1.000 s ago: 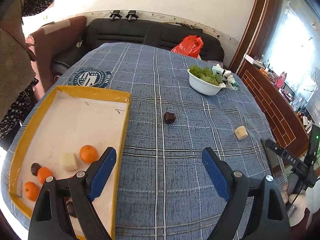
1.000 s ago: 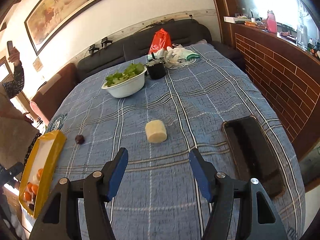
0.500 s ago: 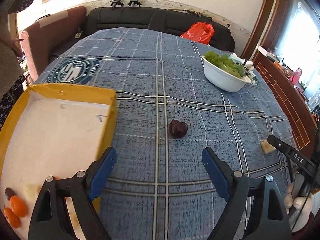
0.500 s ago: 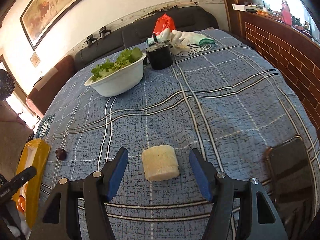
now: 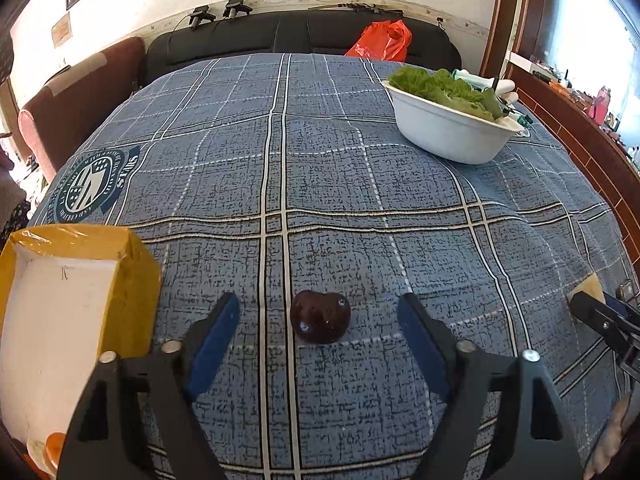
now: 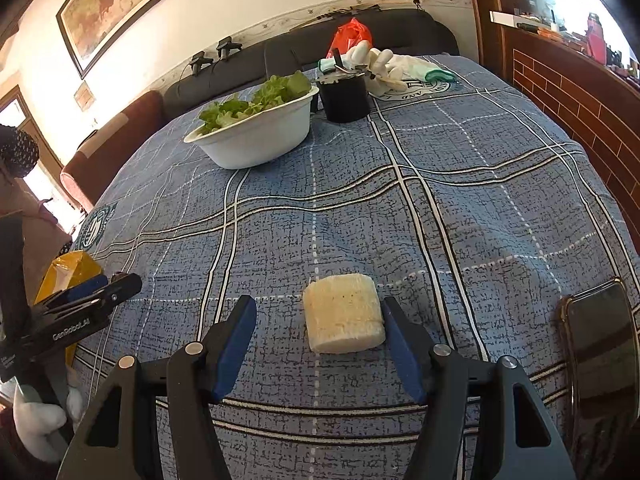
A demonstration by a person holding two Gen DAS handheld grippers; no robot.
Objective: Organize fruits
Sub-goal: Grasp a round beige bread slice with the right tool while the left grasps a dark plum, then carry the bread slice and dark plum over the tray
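At far left we see the yellow-rimmed cardboard tray (image 5: 132,268) with a white floor, resting on the blue plaid tablecloth (image 5: 340,168). Just beside it, our left gripper (image 5: 319,320) is closing, its blue pads either side of a small dark-red round fruit (image 5: 320,317) without touching it. Farther right, our right gripper (image 6: 316,326) stands spread around a pale cream cut fruit chunk (image 6: 342,318); its right pad looks to graze the chunk.

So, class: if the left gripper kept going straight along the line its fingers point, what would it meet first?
Most likely the dark red fruit, lying between the closing, not yet touching fingers of the left gripper; then the tablecloth beneath.
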